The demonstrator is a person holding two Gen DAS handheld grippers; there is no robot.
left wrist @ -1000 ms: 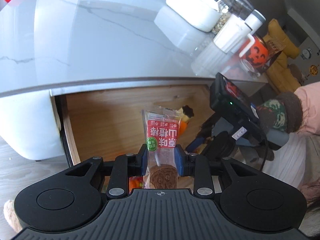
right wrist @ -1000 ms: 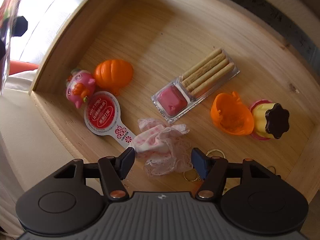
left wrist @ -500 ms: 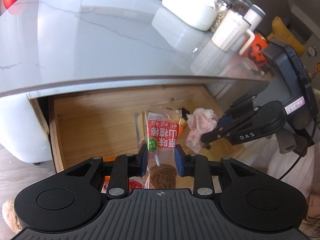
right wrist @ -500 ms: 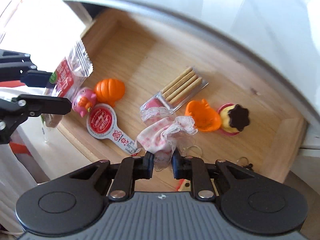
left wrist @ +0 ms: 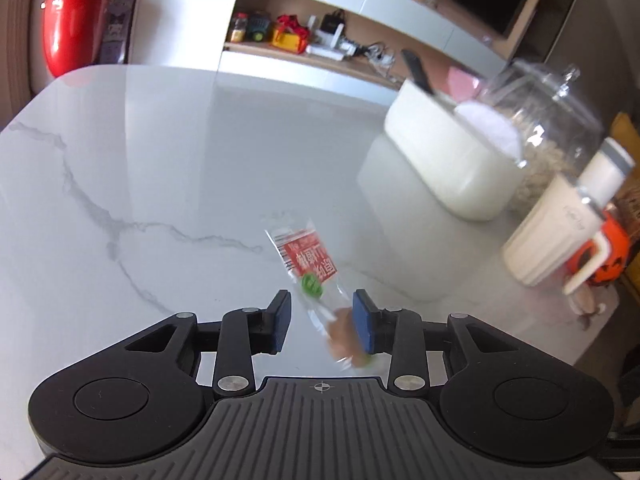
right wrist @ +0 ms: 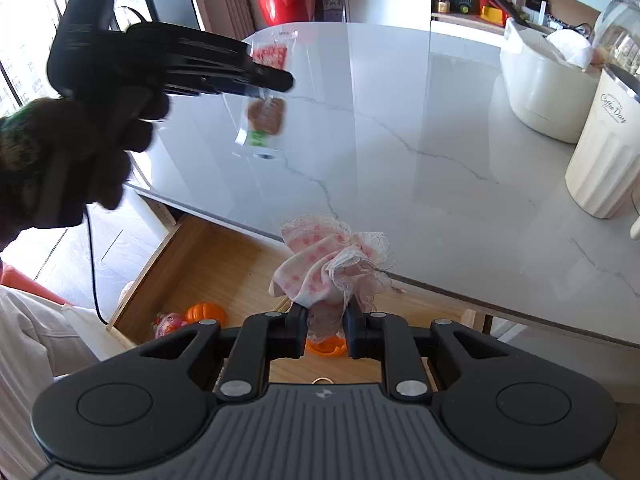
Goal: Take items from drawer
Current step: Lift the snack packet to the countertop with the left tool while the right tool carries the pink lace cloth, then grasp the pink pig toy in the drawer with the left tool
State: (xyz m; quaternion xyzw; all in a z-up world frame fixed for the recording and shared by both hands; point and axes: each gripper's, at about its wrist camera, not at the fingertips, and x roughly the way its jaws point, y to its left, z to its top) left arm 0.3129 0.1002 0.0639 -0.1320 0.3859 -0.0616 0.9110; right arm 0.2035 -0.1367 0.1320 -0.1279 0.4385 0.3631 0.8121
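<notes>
My left gripper [left wrist: 322,320] hovers open over the white marble tabletop [left wrist: 180,160]. A clear snack packet [left wrist: 310,260] with a red label and a brown cookie sits loose and blurred between the pads, leaning on the right pad. In the right wrist view the same packet [right wrist: 264,116] hangs just below that gripper. My right gripper [right wrist: 325,320] is shut on a pink-and-white lace cloth [right wrist: 332,264], held above the open wooden drawer [right wrist: 192,264] at the table's edge.
An orange pumpkin toy [right wrist: 206,314], a pink figure [right wrist: 170,320], an orange cup [right wrist: 326,346] and a key ring [right wrist: 322,380] lie in the drawer. On the table's right stand a white container [left wrist: 452,160], a glass jar [left wrist: 552,120], a cream cup [left wrist: 552,232] and a pumpkin mug [left wrist: 604,256].
My left gripper rose from the drawer to above the tabletop and opened, freeing the snack packet. My right gripper shut on the lace cloth and lifted it out of the drawer.
</notes>
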